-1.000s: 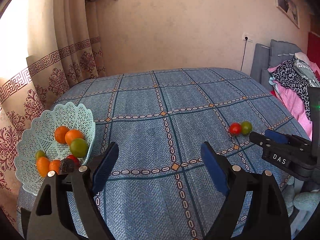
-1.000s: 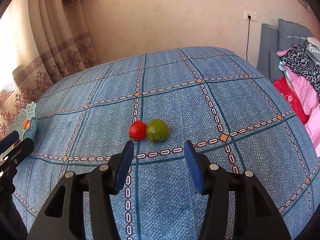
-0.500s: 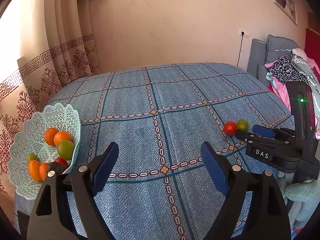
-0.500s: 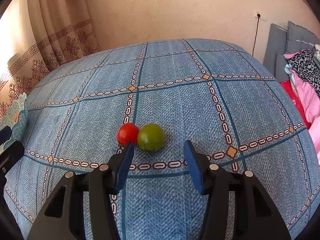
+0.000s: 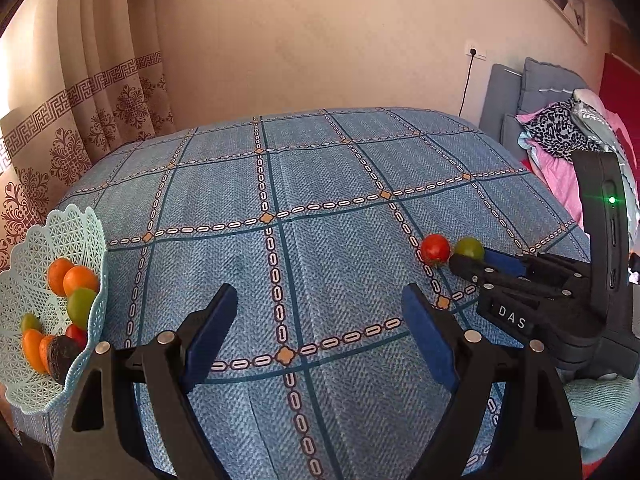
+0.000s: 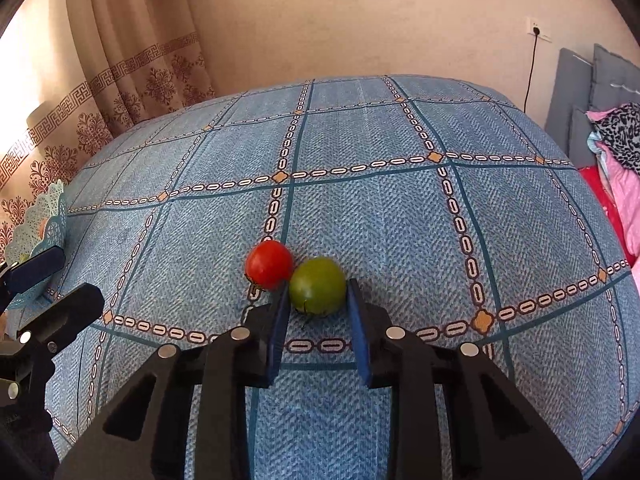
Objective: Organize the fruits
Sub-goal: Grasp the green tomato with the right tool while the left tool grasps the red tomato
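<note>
While the left gripper (image 5: 316, 332) hangs with jaws apart, the right gripper (image 6: 318, 304) clamps the round green fruit (image 6: 317, 285) beside the round red fruit (image 6: 269, 263) near the bed's right edge.

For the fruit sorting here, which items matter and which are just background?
Job: green fruit between the right gripper jaws; red fruit touching it; basket holding fruit; left gripper, open.
Background: curtain, clothes pile, wall socket.

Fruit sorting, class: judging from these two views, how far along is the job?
Done: several fruits already lie in the lattice basket. In hand: the right hand-held gripper brackets the green fruit on the bedspread; contact is unclear. The left hand-held gripper is open, empty. Left: the green fruit and the red fruit touching it.
</note>
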Tool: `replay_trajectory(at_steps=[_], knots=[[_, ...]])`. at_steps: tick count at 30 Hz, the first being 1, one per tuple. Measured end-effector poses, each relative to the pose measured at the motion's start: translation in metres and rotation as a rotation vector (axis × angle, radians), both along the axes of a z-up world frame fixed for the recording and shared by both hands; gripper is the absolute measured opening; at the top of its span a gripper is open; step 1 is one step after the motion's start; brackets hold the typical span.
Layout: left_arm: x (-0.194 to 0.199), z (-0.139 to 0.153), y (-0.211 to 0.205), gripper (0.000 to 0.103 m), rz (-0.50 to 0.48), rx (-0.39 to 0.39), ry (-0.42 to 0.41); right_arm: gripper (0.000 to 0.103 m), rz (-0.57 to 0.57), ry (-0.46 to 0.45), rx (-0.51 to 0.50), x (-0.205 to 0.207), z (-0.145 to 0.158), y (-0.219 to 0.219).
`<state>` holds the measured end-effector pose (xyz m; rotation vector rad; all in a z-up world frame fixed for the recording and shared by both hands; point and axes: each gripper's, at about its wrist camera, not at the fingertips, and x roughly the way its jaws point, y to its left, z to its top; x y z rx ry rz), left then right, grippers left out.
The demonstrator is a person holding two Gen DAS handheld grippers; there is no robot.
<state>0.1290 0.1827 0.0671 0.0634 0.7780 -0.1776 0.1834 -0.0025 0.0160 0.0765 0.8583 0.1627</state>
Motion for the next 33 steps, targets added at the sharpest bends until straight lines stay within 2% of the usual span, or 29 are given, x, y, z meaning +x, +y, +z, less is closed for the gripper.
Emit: replay_trajectory(at_steps=[12,20,27,33], knots=[[0.027,-0.017,-0.043,0.083,-0.076,0.002,0.040,0.028,-0.081,-0.036,0.009,-0.014,0.007,-0.031],[0.048,-0.027,-0.065,0.060,-0.139,-0.005,0.080,0.028,-0.169,-0.058,0.026,-0.016,0.011,-0.057],[0.056,-0.035,-0.084,0.055,-0.168,-0.007,0.094,0.028,-0.214,-0.063,0.064,-0.013,0.011,-0.070],[0.063,-0.045,-0.100,0.033,-0.184,0.002,0.123,0.028,-0.215,-0.063,0.075,-0.014,0.009,-0.070]])
